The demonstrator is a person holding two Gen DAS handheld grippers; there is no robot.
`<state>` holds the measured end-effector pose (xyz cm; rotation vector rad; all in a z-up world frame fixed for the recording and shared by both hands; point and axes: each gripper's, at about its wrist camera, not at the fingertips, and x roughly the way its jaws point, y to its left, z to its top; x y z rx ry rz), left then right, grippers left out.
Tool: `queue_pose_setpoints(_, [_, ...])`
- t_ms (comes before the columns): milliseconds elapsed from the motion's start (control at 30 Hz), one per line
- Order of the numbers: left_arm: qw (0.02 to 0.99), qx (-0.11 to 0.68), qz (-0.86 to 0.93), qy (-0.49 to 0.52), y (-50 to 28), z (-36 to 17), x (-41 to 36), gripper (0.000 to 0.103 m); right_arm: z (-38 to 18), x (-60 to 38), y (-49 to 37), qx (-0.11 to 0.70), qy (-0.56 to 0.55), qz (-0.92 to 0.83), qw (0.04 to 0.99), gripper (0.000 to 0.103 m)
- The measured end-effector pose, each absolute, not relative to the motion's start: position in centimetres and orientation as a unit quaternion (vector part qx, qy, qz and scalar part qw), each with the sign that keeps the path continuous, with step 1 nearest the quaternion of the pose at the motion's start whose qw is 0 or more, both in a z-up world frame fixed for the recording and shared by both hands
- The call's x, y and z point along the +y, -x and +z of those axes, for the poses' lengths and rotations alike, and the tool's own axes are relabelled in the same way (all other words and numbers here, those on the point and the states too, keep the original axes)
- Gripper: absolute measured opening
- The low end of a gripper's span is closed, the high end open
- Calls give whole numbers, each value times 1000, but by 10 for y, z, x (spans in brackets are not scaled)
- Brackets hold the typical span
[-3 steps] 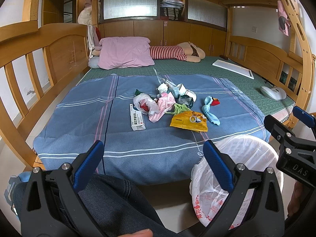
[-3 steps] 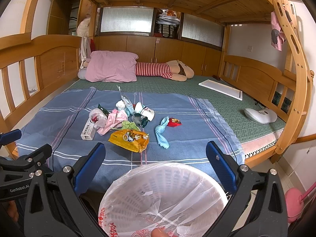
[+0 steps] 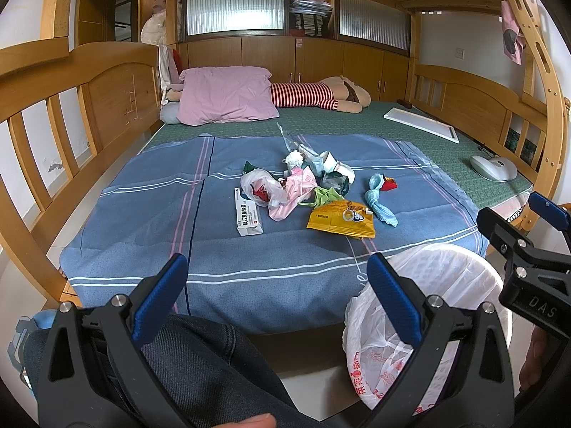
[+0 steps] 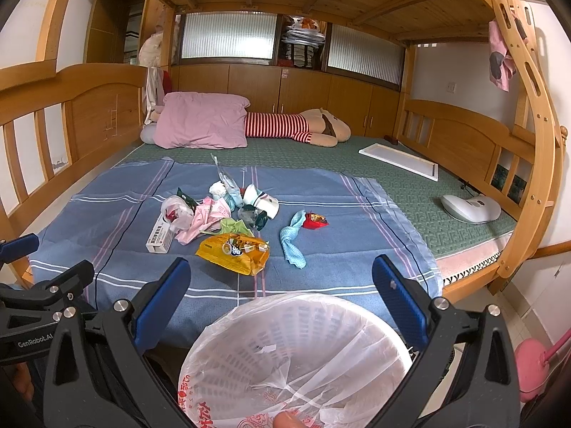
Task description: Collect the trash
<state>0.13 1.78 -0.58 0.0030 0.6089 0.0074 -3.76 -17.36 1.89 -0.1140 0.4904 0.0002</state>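
Blue striped bedsheet [image 3: 142, 221] fills the view ahead of both claws. Left gripper [image 3: 276, 287] is spread wide, holding nothing, over a denim knee. Beyond its tips sits the trash pile [image 3: 303, 192]: white box, pink wrapper, yellow packet. Right gripper [image 4: 282, 285] gapes just as wide, empty, directly above the lined wastebasket [image 4: 296, 349].

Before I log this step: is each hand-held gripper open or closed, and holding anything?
Left hand-held gripper: open, holding nothing.
Right hand-held gripper: open, holding nothing.
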Motion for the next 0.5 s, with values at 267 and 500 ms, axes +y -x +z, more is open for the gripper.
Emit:
queue_pose_setpoints(267, [954, 300, 4, -1, -2, -6, 18, 100, 19, -174, 37, 245, 56, 1, 968, 100])
queue_pose_setpoints(500, [954, 300, 4, -1, -1, -6, 17, 100, 18, -173, 37, 245, 55, 1, 968, 100])
